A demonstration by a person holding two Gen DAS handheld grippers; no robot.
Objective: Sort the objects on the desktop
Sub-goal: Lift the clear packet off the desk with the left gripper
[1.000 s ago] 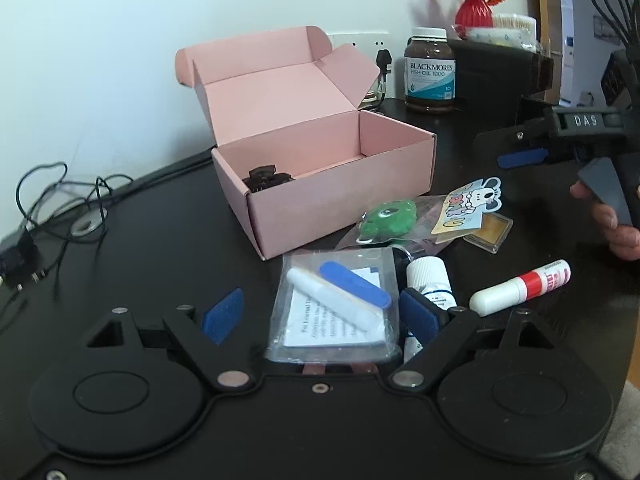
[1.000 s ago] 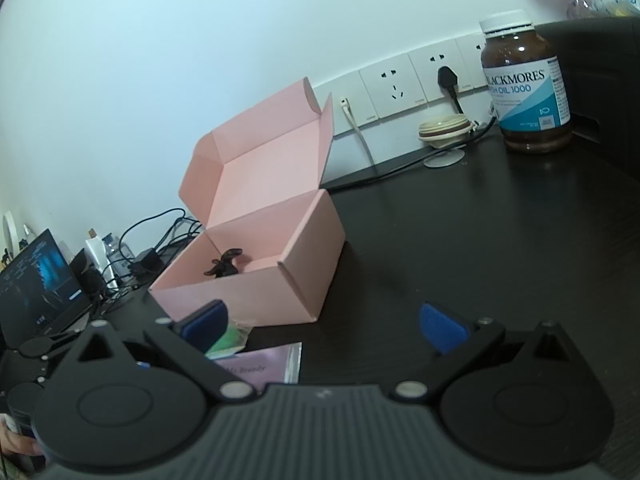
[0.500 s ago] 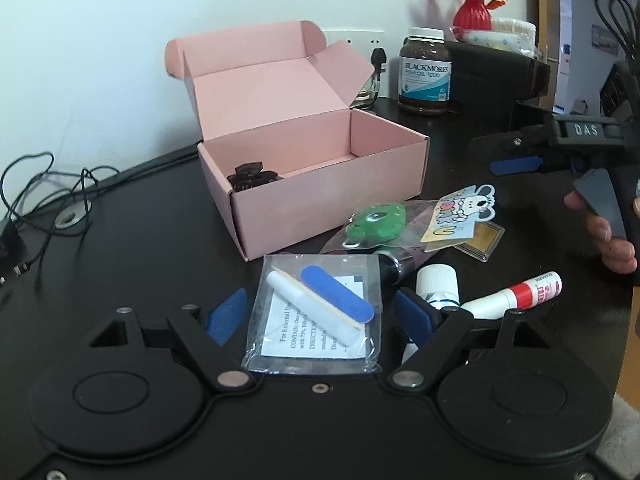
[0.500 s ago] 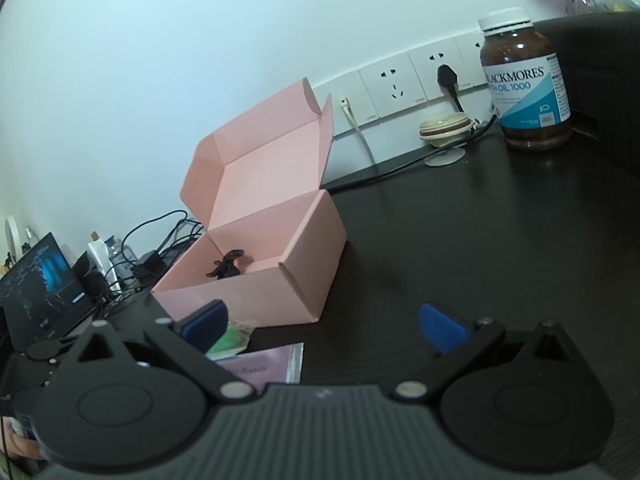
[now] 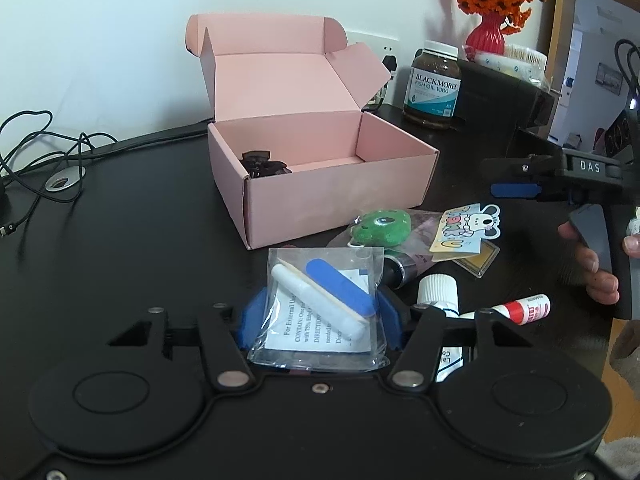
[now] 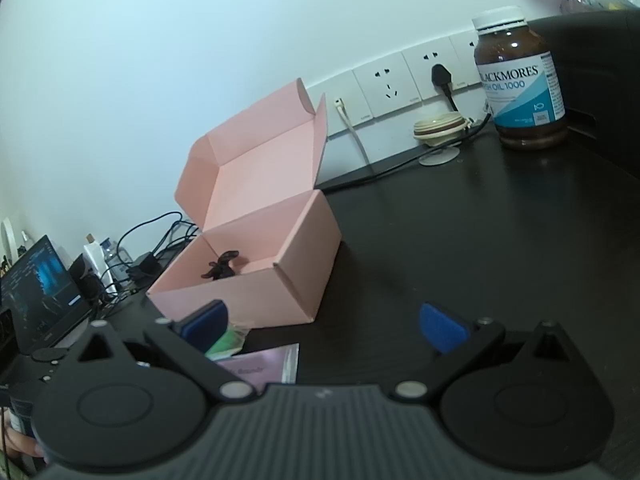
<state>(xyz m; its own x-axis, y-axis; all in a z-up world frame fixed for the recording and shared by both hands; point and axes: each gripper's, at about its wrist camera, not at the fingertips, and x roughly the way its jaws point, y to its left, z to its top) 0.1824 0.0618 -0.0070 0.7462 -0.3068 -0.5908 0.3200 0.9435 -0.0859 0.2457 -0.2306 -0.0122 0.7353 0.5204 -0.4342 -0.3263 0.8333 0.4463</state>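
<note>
Left gripper is right on it: the clear plastic pouch sits squarely between the jaws, blue pads at either edge of it, and the jaws are closing in. The plastic looks a touch bowed at the sides, so I'd call that contact, though how firm the pinch is I can't say yet. Inside the pouch a blue file and a white stick run diagonally, slanting away toward the left jaw's side, so the pads meet the pouch across its width, not along those long pieces.

Straight ahead of the jaws, well beyond the pouch, stands the open pink box on the black counter, a dark clip already in its near corner. That's the line that matters: pouch between the jaws, box dead ahead, lid tipped back out of the way.

Off the right jaw's side lie the green plush, a cartoon sticker and a red-and-white tube.

Right gripper hangs back, jaws wide with nothing between them, the box ahead of its left jaw. The left hand is plainly the nearer one for this carry.
</note>
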